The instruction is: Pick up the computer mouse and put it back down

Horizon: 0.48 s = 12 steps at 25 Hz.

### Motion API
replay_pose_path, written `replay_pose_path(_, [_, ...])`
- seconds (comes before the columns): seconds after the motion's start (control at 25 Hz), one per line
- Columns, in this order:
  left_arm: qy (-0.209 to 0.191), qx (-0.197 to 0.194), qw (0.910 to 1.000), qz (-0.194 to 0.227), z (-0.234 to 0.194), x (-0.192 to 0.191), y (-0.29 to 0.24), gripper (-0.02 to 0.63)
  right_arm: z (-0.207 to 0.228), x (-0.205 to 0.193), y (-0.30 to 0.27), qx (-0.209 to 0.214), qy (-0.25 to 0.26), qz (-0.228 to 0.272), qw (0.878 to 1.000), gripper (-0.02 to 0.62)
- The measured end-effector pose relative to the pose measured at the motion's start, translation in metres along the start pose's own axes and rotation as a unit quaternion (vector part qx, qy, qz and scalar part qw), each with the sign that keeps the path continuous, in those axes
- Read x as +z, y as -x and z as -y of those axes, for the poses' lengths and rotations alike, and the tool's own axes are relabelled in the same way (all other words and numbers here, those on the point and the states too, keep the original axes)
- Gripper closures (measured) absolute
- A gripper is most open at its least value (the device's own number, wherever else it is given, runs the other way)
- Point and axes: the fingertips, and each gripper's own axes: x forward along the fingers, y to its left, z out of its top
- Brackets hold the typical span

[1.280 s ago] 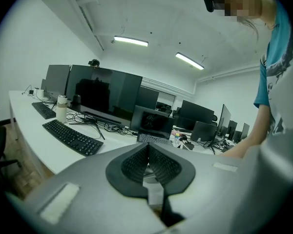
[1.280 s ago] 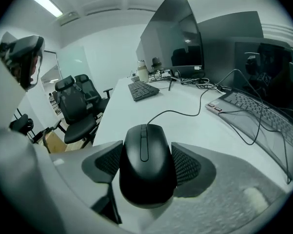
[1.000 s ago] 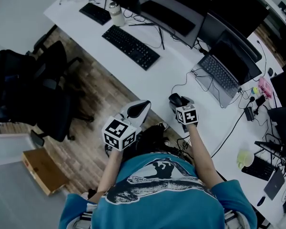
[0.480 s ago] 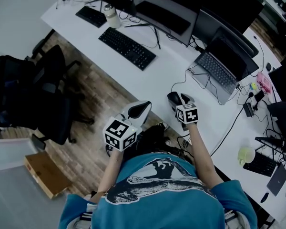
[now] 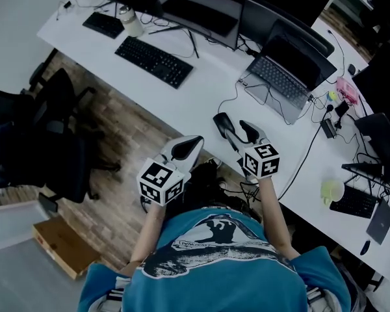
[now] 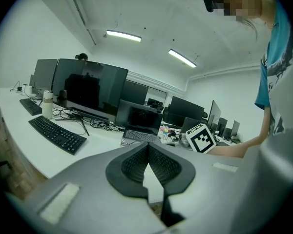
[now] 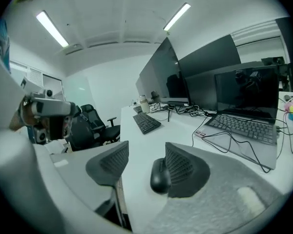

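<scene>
While the right gripper (image 5: 232, 123) hangs over the front edge of the white desk (image 5: 195, 103), its jaws stand apart and have just been closing part of the way. The right gripper view shows the black computer mouse (image 7: 160, 175) between those jaws. The mouse appears to lie on the desk surface, close against the inner face of the jaw at 3 o'clock. Whether that pad actually touches the mouse cannot be determined. The opposite jaw, at 9 o'clock, stands well clear of the mouse, so no clamp exists. In the head view the mouse cannot be told apart from the dark jaws.

The left gripper (image 5: 196, 138) is held at 9 o'clock of the right gripper, just off the desk edge. Its own view shows the jaws together, the ribbed pads (image 6: 158, 165) meeting at the tips, with nothing between them.

Items on the desk, referenced from the right gripper in the head view:
- An open laptop (image 5: 279, 77) sits at 1 o'clock, with a cable running from it toward the desk edge.
- A black keyboard (image 5: 153, 60) lies at 10 o'clock.
- A bottle (image 5: 130, 23) stands beyond the keyboard, also at 10 o'clock.

A black office chair (image 5: 45, 129) stands on the wooden floor at 9 o'clock of the left gripper.
</scene>
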Motion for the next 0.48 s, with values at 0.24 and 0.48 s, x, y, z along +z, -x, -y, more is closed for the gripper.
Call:
replay_pose_path(0.24, [0.001, -0.022, 0.9997, -0.007, 0.028, -0.012, -0.002, 0.592, -0.029, 0.001, 0.048, 0.015, -0.012, 0.029, 0.999, 0.395])
replay_pose_path(0.48, [0.004, -0.026, 0.9994, -0.021, 0.052, -0.031, 0.005, 0.592, -0.055, -0.007, 0.076, 0.036, -0.02, 0.051, 0.998, 0.434])
